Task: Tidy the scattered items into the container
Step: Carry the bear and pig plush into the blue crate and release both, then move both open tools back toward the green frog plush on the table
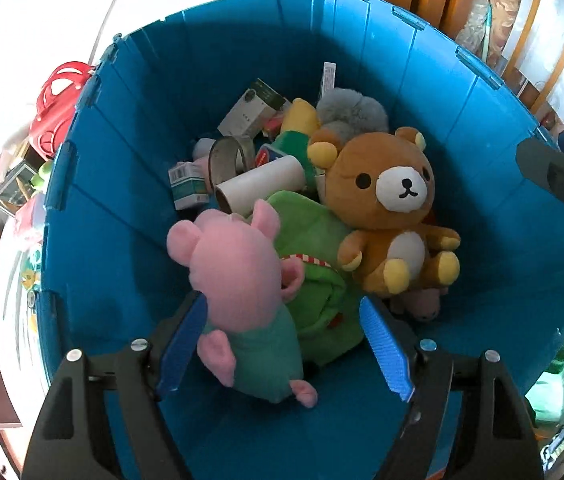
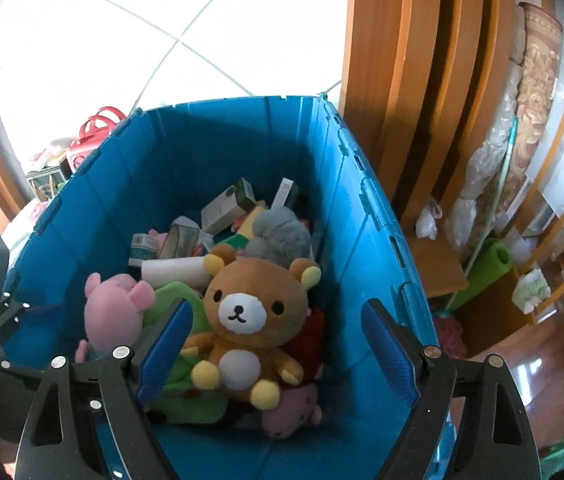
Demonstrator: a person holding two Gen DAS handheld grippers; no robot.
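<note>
White tiled floor (image 2: 122, 40) with pale grout lines, blown out by daylight; orange-brown wooden panelling (image 2: 414, 80) rises just beside the far right corner of the blue bin (image 1: 122, 184). Right of the panelling in the right wrist view: patterned rolled fabric (image 2: 538, 60), a green foam roll (image 2: 486, 268) leaning near a low wooden ledge (image 2: 438, 268), glossy dark wood floor (image 2: 542, 380) below. Outside the bin's left wall: red plastic basket (image 1: 56, 100) and some loose boxes (too distorted to identify). Bin is ribbed plastic, open top, both cameras looking down into it. Contents: brown bear plush (image 1: 386, 208) face up against the right side, pink pig plush (image 1: 238, 276) in a teal outfit lying on a green plush (image 1: 318, 248), grey fluffy toy (image 1: 352, 110) behind the bear, white cardboard tube (image 1: 262, 186), tape roll (image 1: 228, 158), small cartons (image 1: 250, 110) at the far end, a small pink plush (image 2: 292, 412) under the bear's feet. Left gripper (image 1: 286, 348) is over the near edge, blue pads spread wide, pig between them with a gap on the right side (left pad contact unclear). Right gripper (image 2: 278, 352) also spread wide above the bear, gripping nothing.
</note>
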